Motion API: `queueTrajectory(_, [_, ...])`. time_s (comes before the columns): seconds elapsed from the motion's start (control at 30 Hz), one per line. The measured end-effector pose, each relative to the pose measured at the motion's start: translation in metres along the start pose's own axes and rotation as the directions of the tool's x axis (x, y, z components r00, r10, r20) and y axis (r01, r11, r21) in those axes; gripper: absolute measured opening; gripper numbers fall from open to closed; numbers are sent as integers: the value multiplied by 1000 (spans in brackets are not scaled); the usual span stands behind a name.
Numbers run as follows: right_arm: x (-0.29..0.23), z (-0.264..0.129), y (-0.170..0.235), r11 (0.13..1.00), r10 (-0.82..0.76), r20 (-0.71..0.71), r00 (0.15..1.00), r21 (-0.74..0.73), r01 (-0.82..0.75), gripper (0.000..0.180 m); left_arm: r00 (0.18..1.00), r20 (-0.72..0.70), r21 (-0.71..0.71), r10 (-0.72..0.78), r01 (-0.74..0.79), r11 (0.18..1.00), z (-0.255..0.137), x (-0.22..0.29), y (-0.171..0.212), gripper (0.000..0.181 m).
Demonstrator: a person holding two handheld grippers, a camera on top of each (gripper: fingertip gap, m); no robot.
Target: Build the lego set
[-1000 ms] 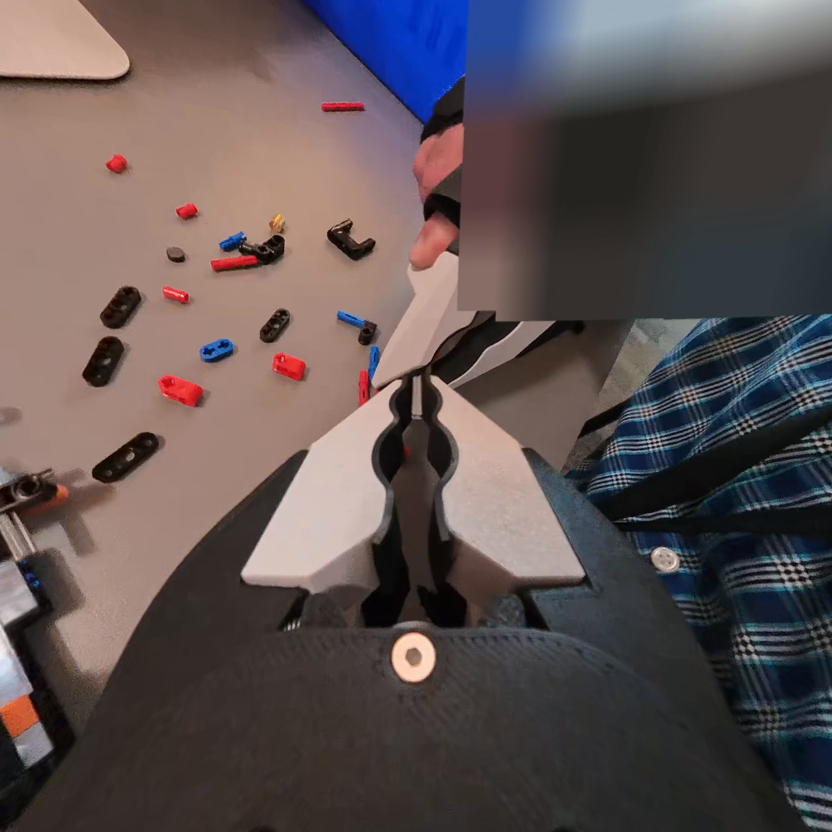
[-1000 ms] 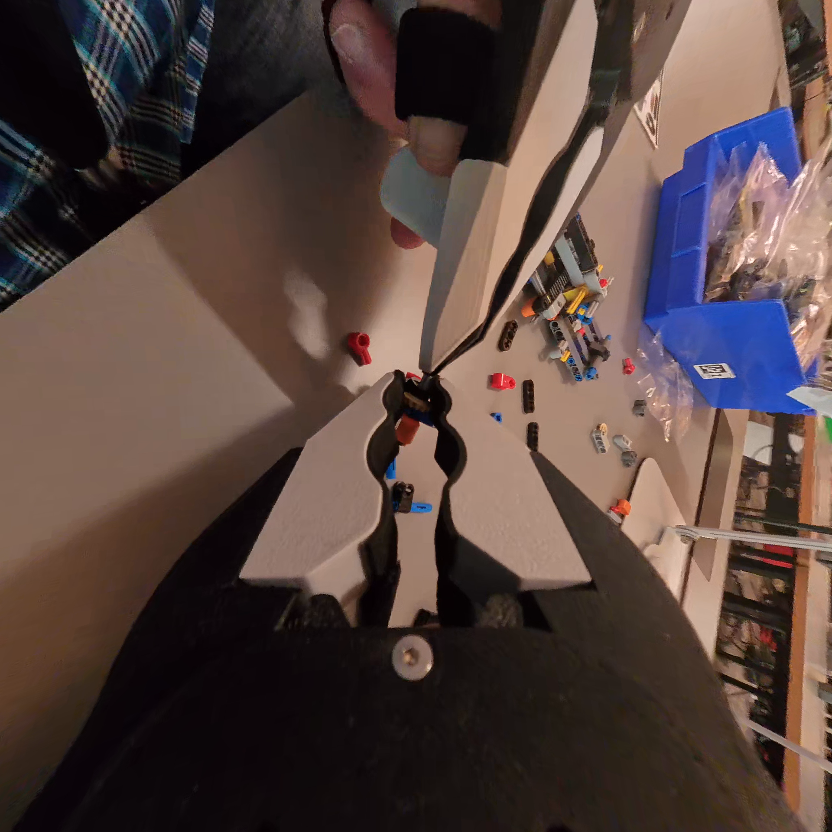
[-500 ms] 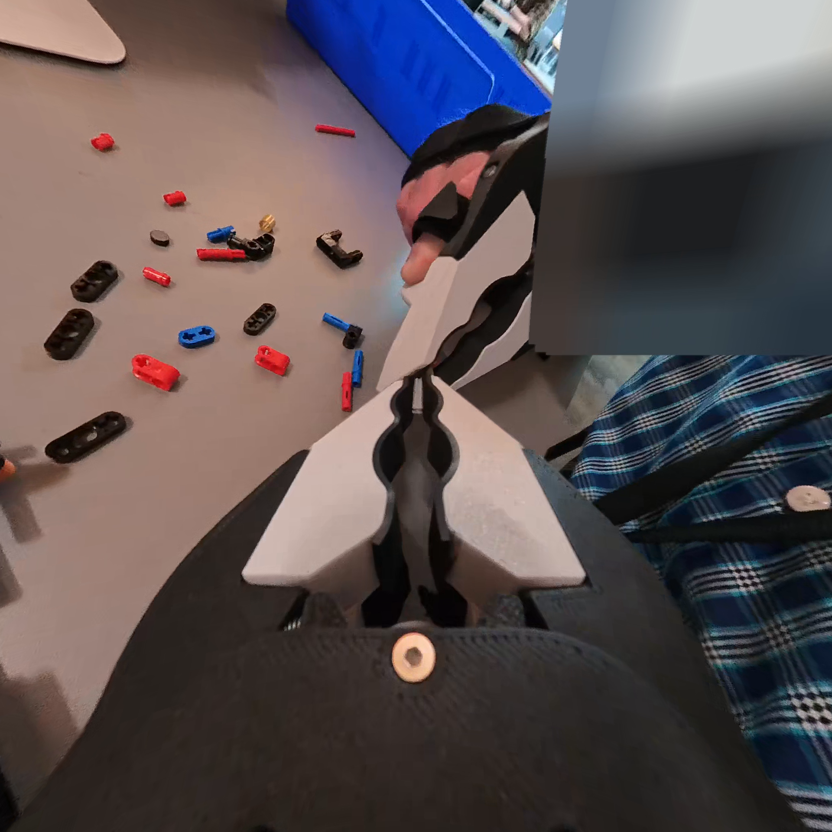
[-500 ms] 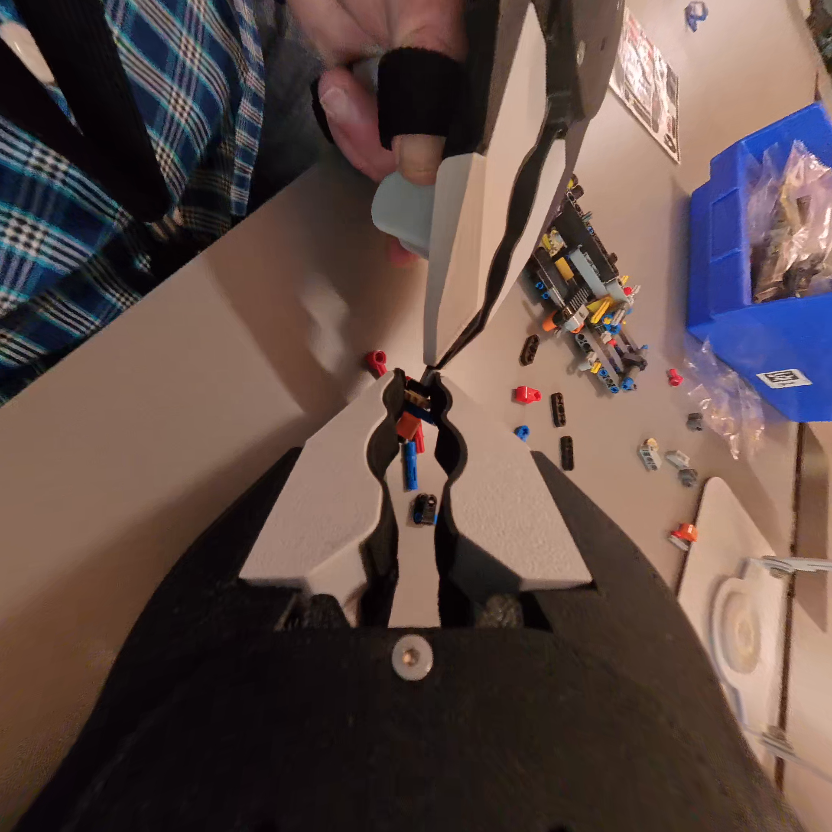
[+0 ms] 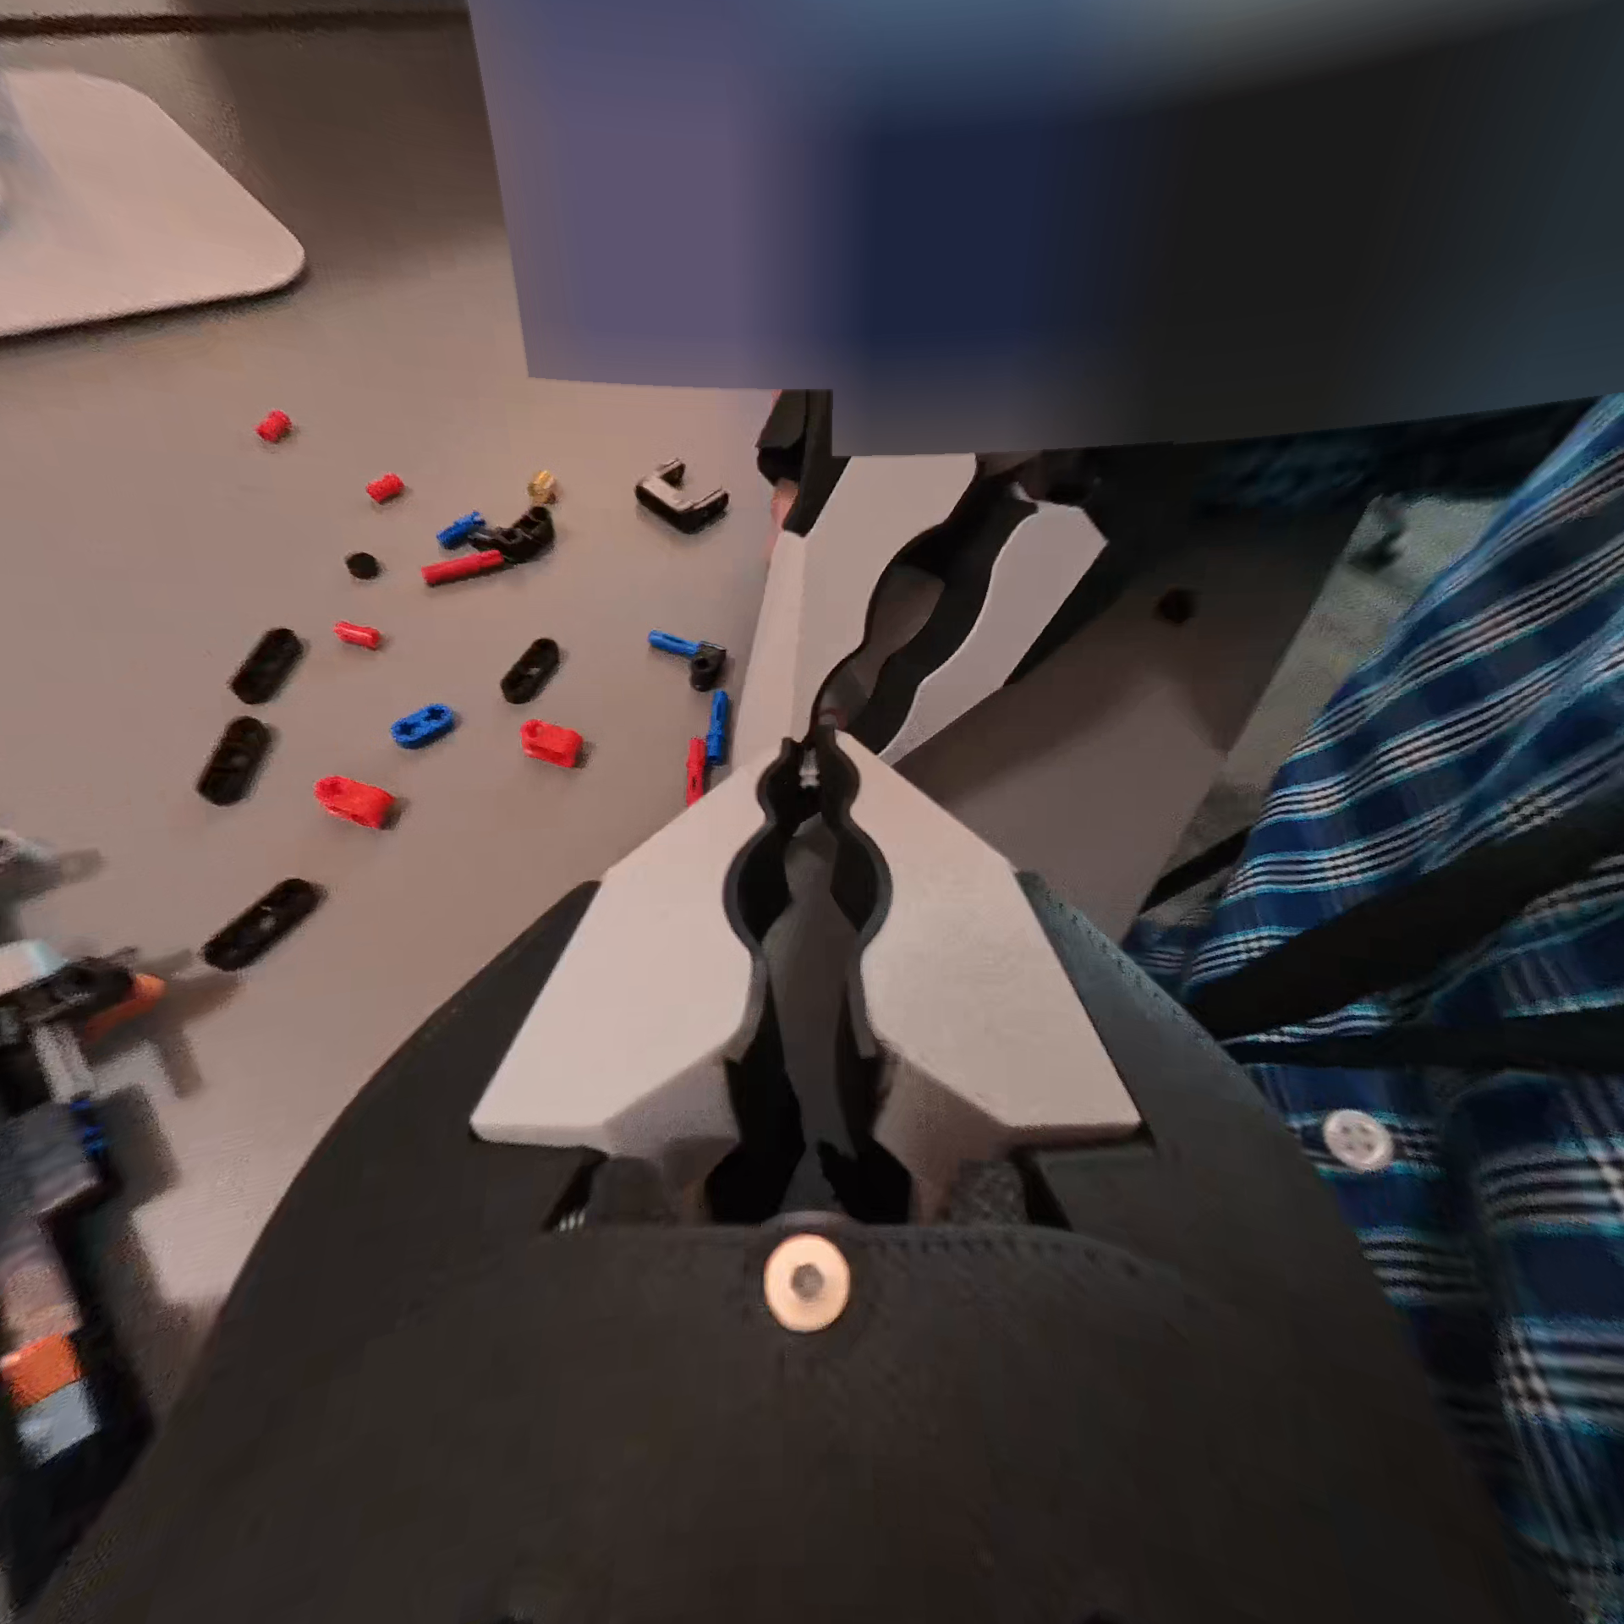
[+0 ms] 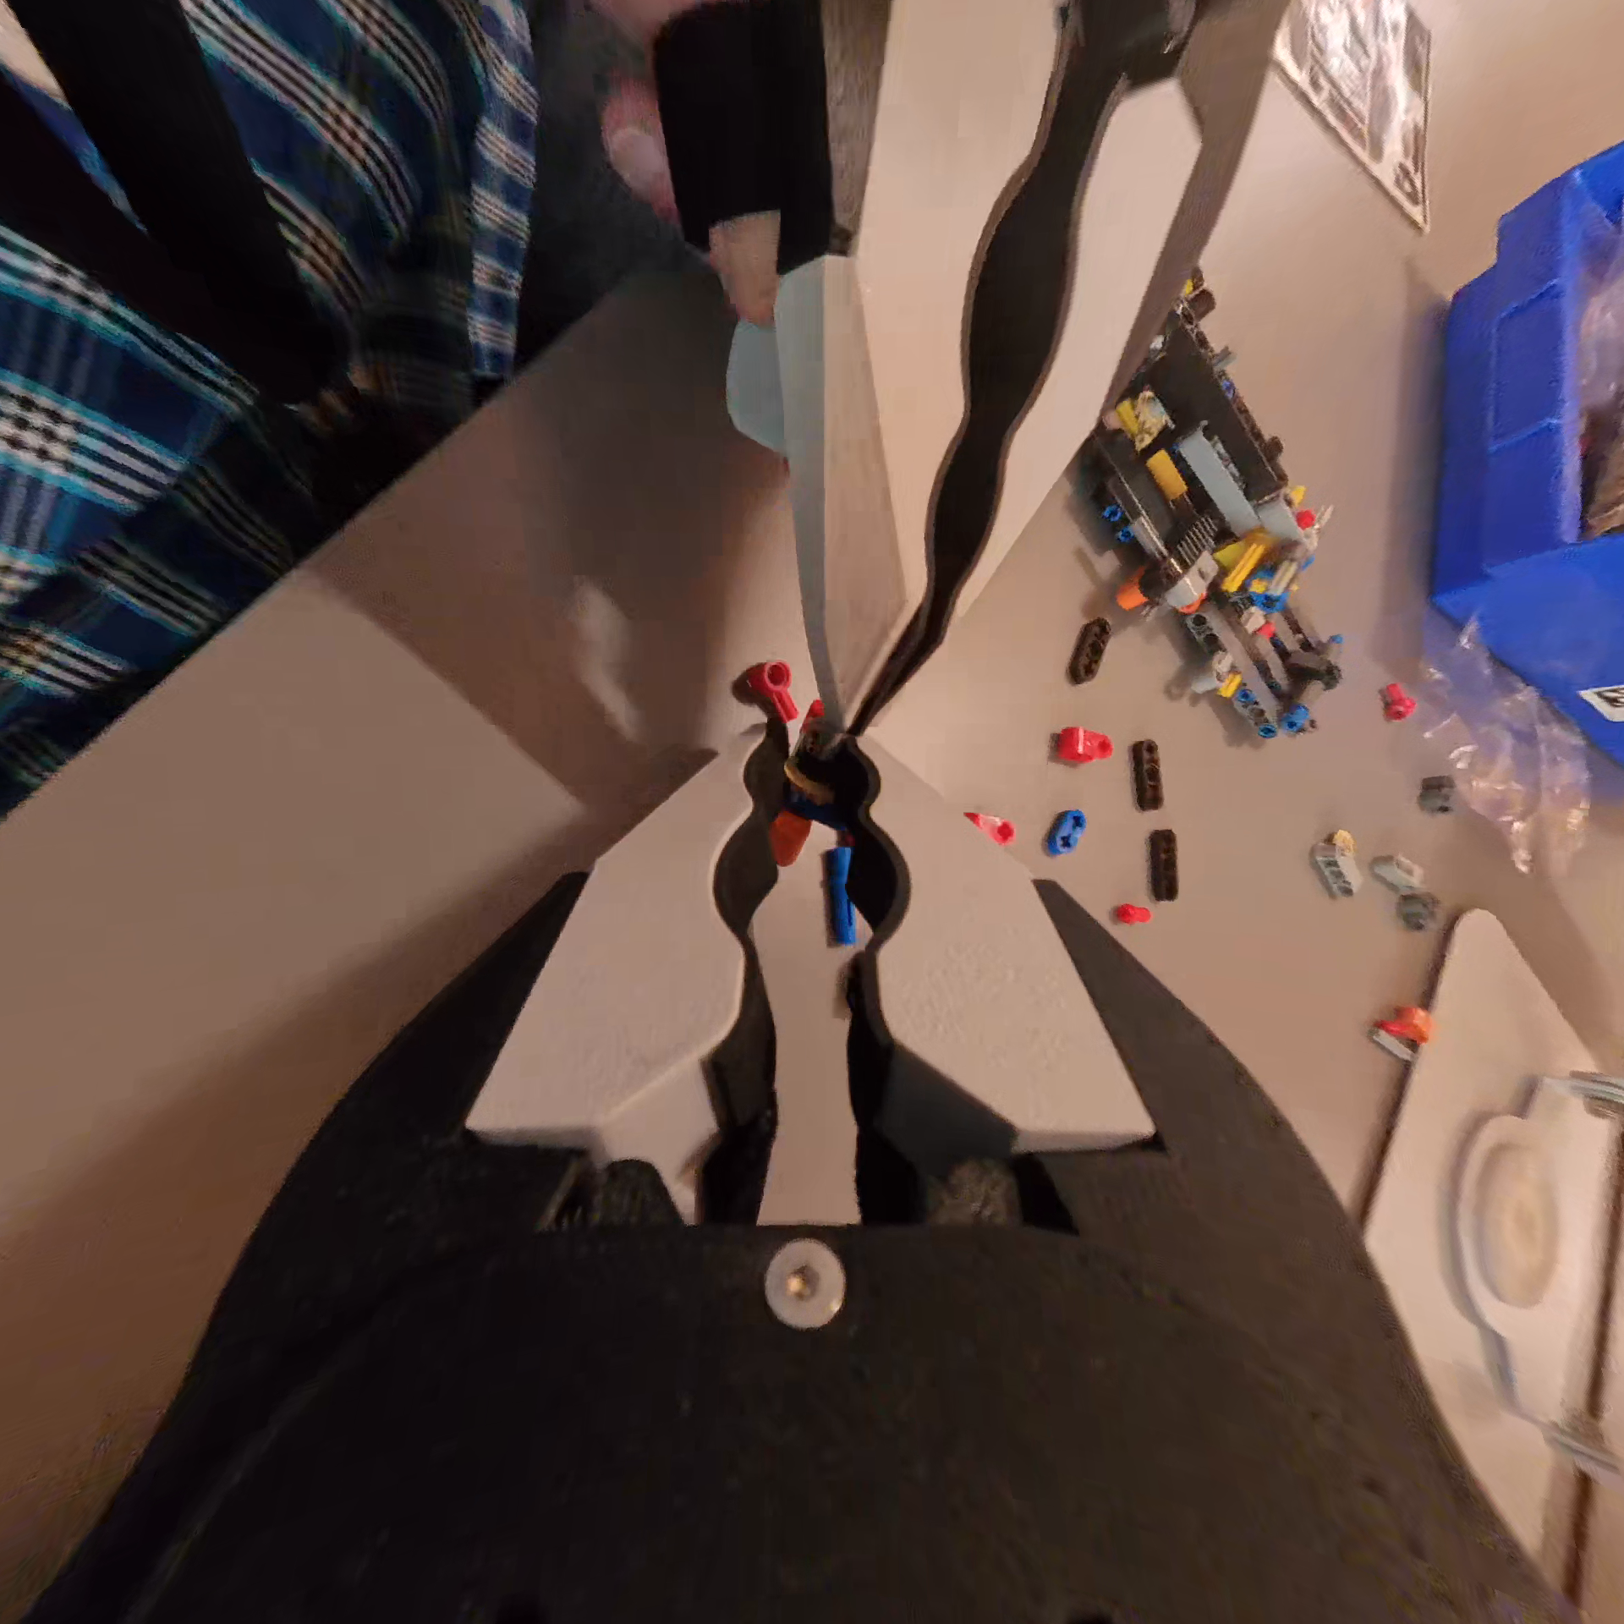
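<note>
Grippers tip to tip above bench edge: left gripper (image 5: 807, 766) pinches a pale pin, right gripper (image 6: 813, 757) clamps a small subassembly (image 6: 804, 804). Risk, judged: misaligned push pops either piece off the bench.

Workshop bench: blue parts bin (image 6: 1547, 457), scattered lego pieces (image 5: 356, 800).

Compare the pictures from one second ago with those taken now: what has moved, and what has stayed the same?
Nothing was taken hold of or let go. The left gripper and right gripper stayed tip to tip, both shut on a small black, blue and orange lego sub-assembly. Both views shifted, so the pair moved slightly over the grey table. The loose red, blue and black lego pieces and the partly built lego model lie as before.
</note>
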State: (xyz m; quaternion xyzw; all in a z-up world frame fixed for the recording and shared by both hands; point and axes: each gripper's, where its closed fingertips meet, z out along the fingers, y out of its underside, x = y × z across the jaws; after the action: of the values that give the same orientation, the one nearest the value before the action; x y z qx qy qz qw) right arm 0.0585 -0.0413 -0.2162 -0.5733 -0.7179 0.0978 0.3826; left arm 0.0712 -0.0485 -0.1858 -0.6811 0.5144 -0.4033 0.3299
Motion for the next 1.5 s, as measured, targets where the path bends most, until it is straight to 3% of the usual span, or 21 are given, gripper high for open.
queueTrajectory(0.03, [1,1,1,1000,1,-8,1000,0,-1,8,1000,21,-9,16,-15,1000,1,-1,-1,1])
queueTrajectory(0.23, [4,-1,-1,999,-9,-41,999,32,11,9,966,-106,49,-237,243,969,-2,-7,-1,1])
queueTrajectory(0.43, [5,-4,-4,998,2,-42,999,61,1,9,944,-151,56,-294,306,951,-4,-8,-3,1])
queueTrajectory(0.57, [0,-1,0,999,23,-5,1000,31,-23,9,993,-41,44,-109,111,993,-2,-2,0,1])
queueTrajectory(0.67, [2,1,3,999,42,-9,999,12,-42,9,987,104,-39,125,-121,992,2,0,0,1])
queueTrajectory(0.73, [2,2,3,999,41,-17,999,12,-41,9,998,57,2,-4,4,1000,0,-4,0,1])
queueTrajectory(0.83, [2,2,1,999,26,-38,999,23,-25,9,998,50,10,-41,40,999,-2,-6,2,1])
queueTrajectory(0.9, [1,2,-2,999,12,-43,999,40,-10,9,975,-57,63,-216,219,974,-6,-7,3,1])
queueTrajectory(1.1, [1,0,-4,996,46,-25,999,79,-44,9,969,-94,76,-226,234,969,-7,-4,0,2])
queueTrajectory(1.3, [-8,2,-6,992,96,55,994,81,-101,9,1000,-4,86,-2,3,996,-6,7,0,0])
queueTrajectory(1.4, [-8,4,-3,996,83,41,996,40,-85,10,968,117,-26,221,-219,975,-1,9,-1,0])
queueTrajectory(1.43, [-9,5,-2,996,82,41,996,28,-83,11,966,120,-38,230,-228,973,0,10,-1,0])
queueTrajectory(1.5, [-8,5,-3,996,74,28,997,39,-75,10,992,86,9,92,-93,996,-3,5,-1,0])
